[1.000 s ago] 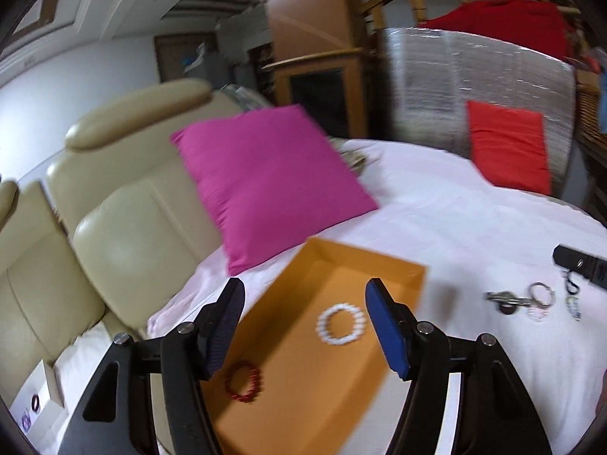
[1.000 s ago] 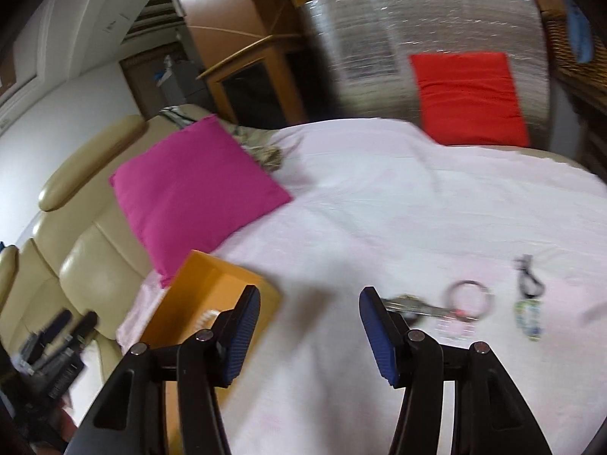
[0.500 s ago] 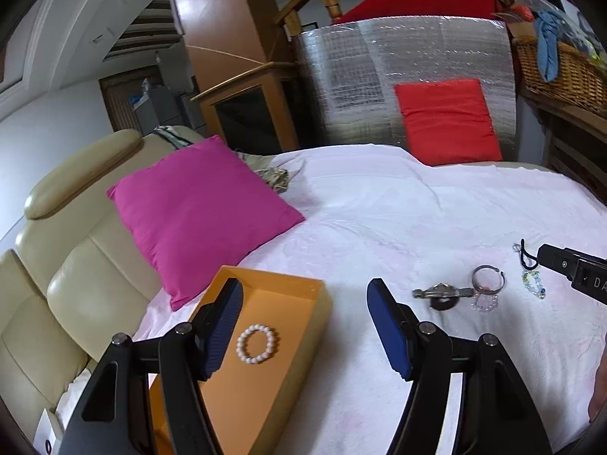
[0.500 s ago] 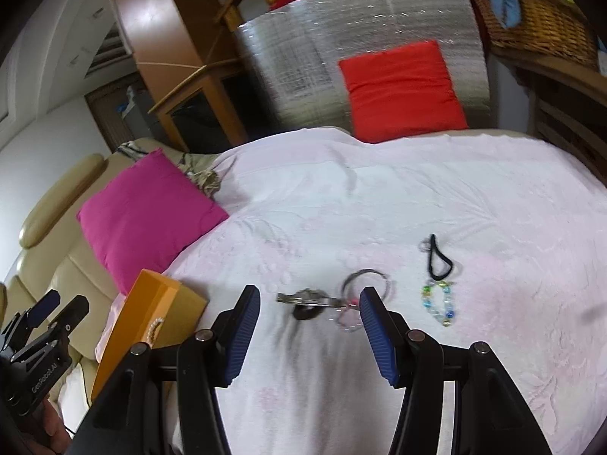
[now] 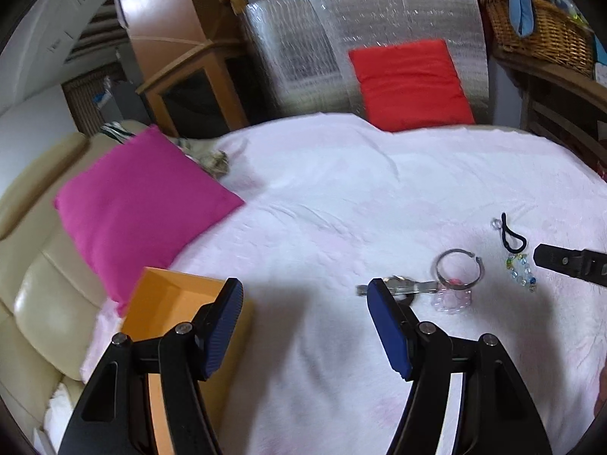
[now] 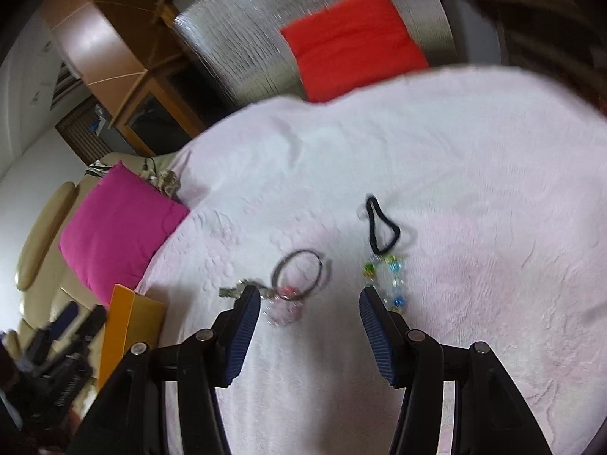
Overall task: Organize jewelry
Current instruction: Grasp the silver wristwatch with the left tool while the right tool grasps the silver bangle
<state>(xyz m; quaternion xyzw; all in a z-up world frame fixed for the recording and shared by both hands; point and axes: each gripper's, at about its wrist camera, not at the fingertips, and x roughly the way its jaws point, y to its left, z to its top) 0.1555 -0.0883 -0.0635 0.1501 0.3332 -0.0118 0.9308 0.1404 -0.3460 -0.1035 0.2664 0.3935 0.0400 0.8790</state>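
Jewelry lies on the pale pink sheet: a silver bangle [image 6: 299, 275] [image 5: 459, 269], a metal watch [image 5: 402, 286] [image 6: 237, 290], a clear pink bracelet [image 6: 282, 313] [image 5: 453, 299], a coloured glass-bead bracelet [image 6: 387, 278] [image 5: 521, 269] and a black hair tie [image 6: 381, 227] [image 5: 512, 233]. The orange tray [image 5: 170, 295] [image 6: 125, 322] sits at the left. My left gripper [image 5: 303, 318] is open and empty, above the sheet between tray and watch. My right gripper [image 6: 309, 320] is open and empty, just short of the bangle and beads; it also shows in the left wrist view [image 5: 569, 261].
A magenta pillow [image 5: 140, 204] [image 6: 117, 227] lies beside the tray on a cream leather sofa [image 5: 34, 288]. A red cushion [image 5: 409, 83] leans on a silver foil panel at the back. A wicker basket [image 5: 538, 34] stands at the far right.
Both grippers swung right, away from the tray and toward the loose jewelry. The tray's beaded bracelets have slid out of the left view. The right gripper has come closer to the bangle and beads.
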